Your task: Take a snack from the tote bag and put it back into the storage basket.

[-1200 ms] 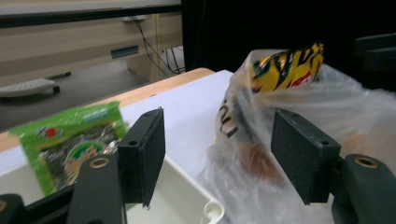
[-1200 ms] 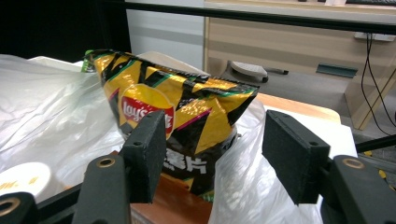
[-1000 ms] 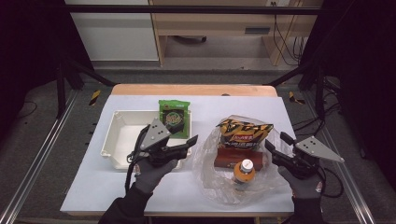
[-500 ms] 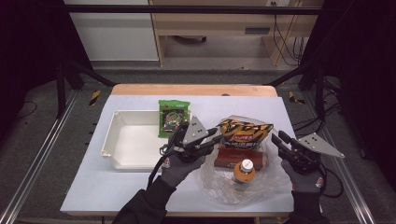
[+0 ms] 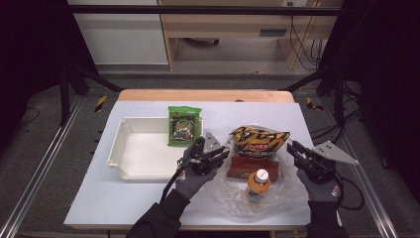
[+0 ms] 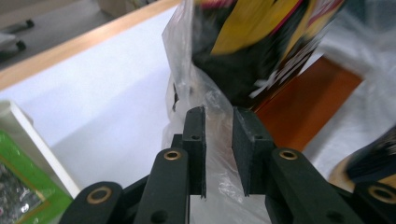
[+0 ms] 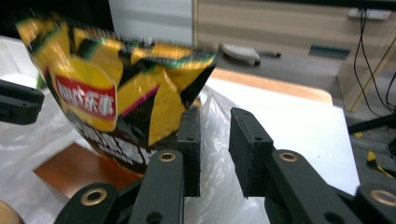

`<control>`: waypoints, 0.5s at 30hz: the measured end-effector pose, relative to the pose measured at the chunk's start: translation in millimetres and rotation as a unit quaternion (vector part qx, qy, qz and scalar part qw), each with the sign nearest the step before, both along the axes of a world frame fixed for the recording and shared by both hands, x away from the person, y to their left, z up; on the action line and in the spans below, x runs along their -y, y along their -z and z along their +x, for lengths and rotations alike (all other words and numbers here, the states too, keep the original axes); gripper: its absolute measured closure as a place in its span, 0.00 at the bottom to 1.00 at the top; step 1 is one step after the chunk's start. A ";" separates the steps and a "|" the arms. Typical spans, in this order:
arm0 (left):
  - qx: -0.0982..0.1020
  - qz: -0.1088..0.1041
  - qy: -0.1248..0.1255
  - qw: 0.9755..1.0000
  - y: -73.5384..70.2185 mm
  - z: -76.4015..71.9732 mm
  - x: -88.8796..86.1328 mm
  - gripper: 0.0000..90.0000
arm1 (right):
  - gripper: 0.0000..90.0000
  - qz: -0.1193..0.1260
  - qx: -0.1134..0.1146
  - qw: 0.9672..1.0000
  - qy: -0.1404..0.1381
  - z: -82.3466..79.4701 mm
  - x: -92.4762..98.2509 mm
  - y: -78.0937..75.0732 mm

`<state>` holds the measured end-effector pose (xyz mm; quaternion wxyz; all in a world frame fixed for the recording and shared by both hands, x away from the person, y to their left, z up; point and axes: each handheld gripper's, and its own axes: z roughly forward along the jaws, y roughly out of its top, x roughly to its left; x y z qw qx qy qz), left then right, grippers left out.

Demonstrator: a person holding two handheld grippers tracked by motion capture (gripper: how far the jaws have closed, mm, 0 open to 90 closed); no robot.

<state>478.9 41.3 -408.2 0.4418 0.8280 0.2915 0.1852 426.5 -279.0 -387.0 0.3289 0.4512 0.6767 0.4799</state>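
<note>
A clear plastic bag (image 5: 233, 201) lies on the white table, holding a yellow-black chips bag (image 5: 257, 141), a brown box (image 5: 242, 169) and an orange bottle (image 5: 259, 182). My left gripper (image 5: 223, 155) is at the bag's left edge. Its jaws have just been closing, and in the left gripper view (image 6: 218, 116) the bag's film (image 6: 187, 70) runs between the pads with a gap left. My right gripper (image 5: 293, 148) is at the bag's right edge. Its jaws have also just been closing, and film (image 7: 218, 154) sits between them, not visibly pinched.
A white tray (image 5: 115, 148) stands left of the bag, with a green packet (image 5: 184, 125) leaning on its far right rim. Bare white table lies in front of the tray and behind the bag. Dark frame posts flank the table.
The left hand has moved right and down, from beside the tray to the bag's left edge. Both grippers' jaws have narrowed. The right hand has stayed in place.
</note>
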 end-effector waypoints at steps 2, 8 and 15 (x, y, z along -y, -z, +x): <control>-0.004 0.008 -0.009 1.000 7.0 2.1 -0.1 0.83 | 0.83 -0.012 -0.017 1.000 0.007 4.8 -3.2 7.3; -0.007 0.030 -0.026 0.999 21.3 4.1 -0.1 0.84 | 0.84 -0.028 -0.059 0.998 0.025 17.6 -0.5 35.1; -0.010 0.035 -0.028 0.999 28.7 3.0 2.9 0.83 | 0.84 -0.044 -0.085 0.995 0.032 25.5 -0.8 53.6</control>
